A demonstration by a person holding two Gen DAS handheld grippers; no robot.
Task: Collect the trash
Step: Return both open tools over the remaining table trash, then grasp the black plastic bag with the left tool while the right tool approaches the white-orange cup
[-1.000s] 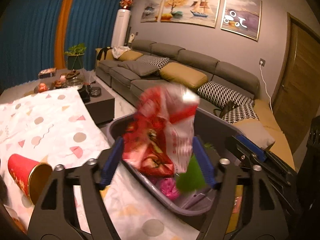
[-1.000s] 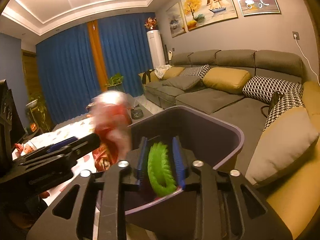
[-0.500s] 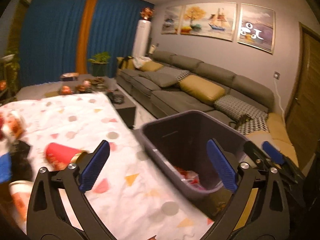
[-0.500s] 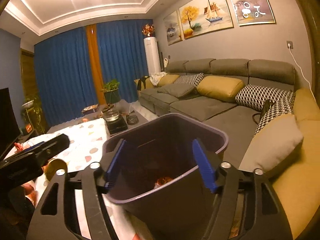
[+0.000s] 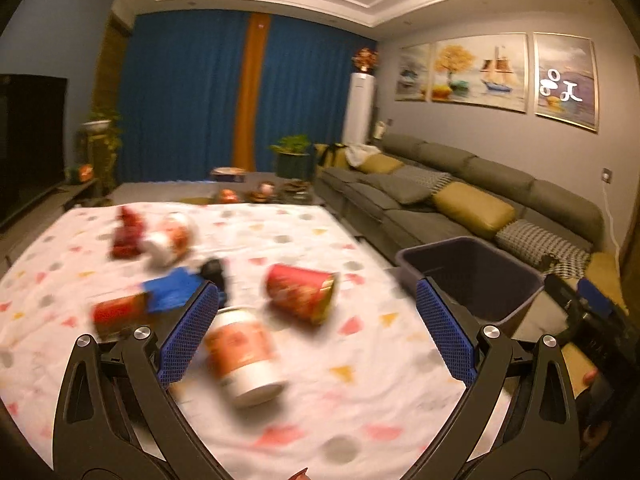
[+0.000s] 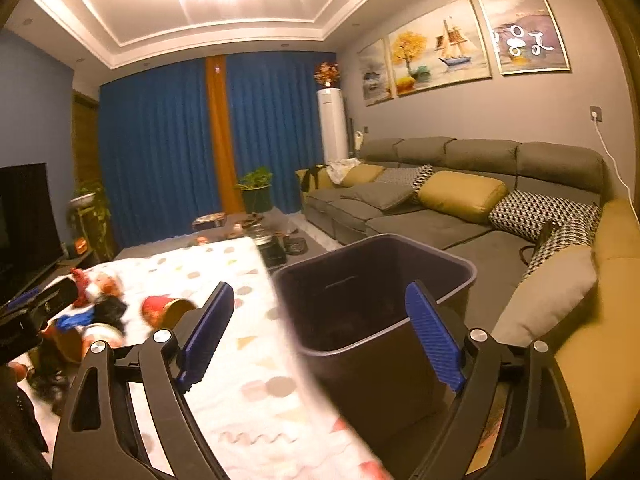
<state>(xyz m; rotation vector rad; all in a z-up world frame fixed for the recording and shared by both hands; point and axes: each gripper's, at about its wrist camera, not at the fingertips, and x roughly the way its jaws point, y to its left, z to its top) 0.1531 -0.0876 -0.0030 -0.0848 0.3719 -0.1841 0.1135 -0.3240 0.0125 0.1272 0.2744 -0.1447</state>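
The trash you are after lies scattered on the bench under its white cloth with coloured dots and triangles (image 5: 360, 400): a white and orange can on its side (image 5: 242, 350) sits just ahead of your left gripper (image 5: 318, 330), nearer its left finger (image 5: 188, 336) than the right, and a red paper cup tipped over with its gold mouth showing (image 5: 302, 294) lies a little beyond, between the two fingers as you see them. Farther out on the left finger's side is a blurred cluster: a blue scrap (image 5: 172, 290), something small and black, red wrappers and another white and red can. These fingers stand spread as wide as they go with nothing in them, likely ready for the next pick.

Your right gripper (image 6: 320, 332) is opening and holds nothing. The dark purple-grey plastic bin (image 6: 452, 268) stands right ahead of it off the bench's edge, filling the gap between its fingers; that placing probably keeps each carry short. The grey sofa lies beyond the bin
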